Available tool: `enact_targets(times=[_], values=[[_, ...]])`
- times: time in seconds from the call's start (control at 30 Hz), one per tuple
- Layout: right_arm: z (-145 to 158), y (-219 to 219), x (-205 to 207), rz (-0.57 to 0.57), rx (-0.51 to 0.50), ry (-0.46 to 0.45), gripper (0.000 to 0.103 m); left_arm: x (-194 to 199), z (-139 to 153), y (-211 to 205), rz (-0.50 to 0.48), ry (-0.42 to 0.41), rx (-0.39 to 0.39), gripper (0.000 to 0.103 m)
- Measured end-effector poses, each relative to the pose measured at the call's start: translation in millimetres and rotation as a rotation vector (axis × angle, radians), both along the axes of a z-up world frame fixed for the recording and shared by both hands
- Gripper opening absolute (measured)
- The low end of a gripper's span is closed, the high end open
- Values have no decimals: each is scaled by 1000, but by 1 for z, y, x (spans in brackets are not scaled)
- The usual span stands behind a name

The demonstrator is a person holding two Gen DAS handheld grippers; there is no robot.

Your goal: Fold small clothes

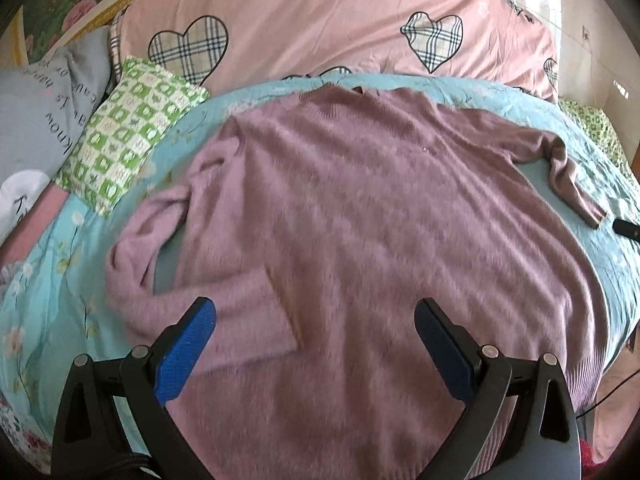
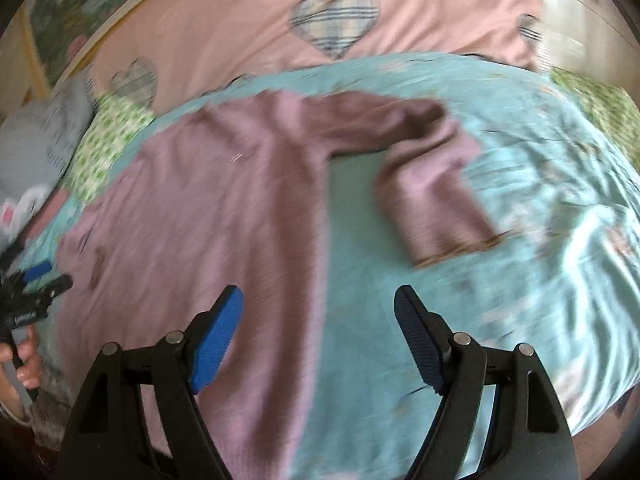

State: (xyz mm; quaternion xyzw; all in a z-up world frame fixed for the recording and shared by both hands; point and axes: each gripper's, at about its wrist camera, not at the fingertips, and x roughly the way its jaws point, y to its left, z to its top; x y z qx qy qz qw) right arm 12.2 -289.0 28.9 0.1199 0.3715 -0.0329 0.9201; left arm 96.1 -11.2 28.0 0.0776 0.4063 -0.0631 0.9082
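A fuzzy mauve sweater (image 1: 360,208) lies spread flat on the turquoise floral bedsheet (image 1: 52,280), collar toward the far side. Its left sleeve (image 1: 168,280) is bent back onto the body. The right sleeve (image 2: 432,192) bends down with its cuff toward me. My left gripper (image 1: 316,312) hovers open above the lower left part of the sweater, nothing between its blue pads. Open as well, my right gripper (image 2: 318,300) hangs over the sweater's right side edge (image 2: 312,264) and the bare sheet (image 2: 540,240). The left gripper (image 2: 40,276) also shows at the left of the blurred right wrist view, held by a hand.
A pink quilt with plaid hearts (image 1: 320,32) covers the far half of the bed. A green checked pillow (image 1: 128,128) and a grey printed pillow (image 1: 36,120) lie at the left. Another green pillow (image 2: 600,112) sits at the far right. The bed's edge drops off at the right (image 1: 616,352).
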Motion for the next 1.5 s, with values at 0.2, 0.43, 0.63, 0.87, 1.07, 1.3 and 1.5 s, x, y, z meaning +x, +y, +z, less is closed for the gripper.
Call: enact_targets(times=[0.2, 0.43, 0.63, 0.87, 1.07, 1.3, 1.5], values=[[3, -67, 20, -136, 58, 14, 79, 29, 2, -11, -9, 11, -1, 100], [-22, -112, 55, -201, 80, 126, 47, 57, 3, -20, -2, 33, -33, 100], [-28, -109, 65, -188, 71, 136, 5, 72, -2, -25, -10, 46, -29, 100], [51, -74, 90, -72, 58, -72, 5, 80, 1, -19, -12, 30, -48, 100], [86, 0, 161, 172, 161, -127, 5, 96, -1, 1, -8, 43, -108, 100], [47, 128, 256, 444, 281, 2, 5, 118, -6, 36, 4, 72, -166, 100], [-10, 207, 302, 587, 349, 157, 5, 144, -15, 55, -3, 114, -207, 100]])
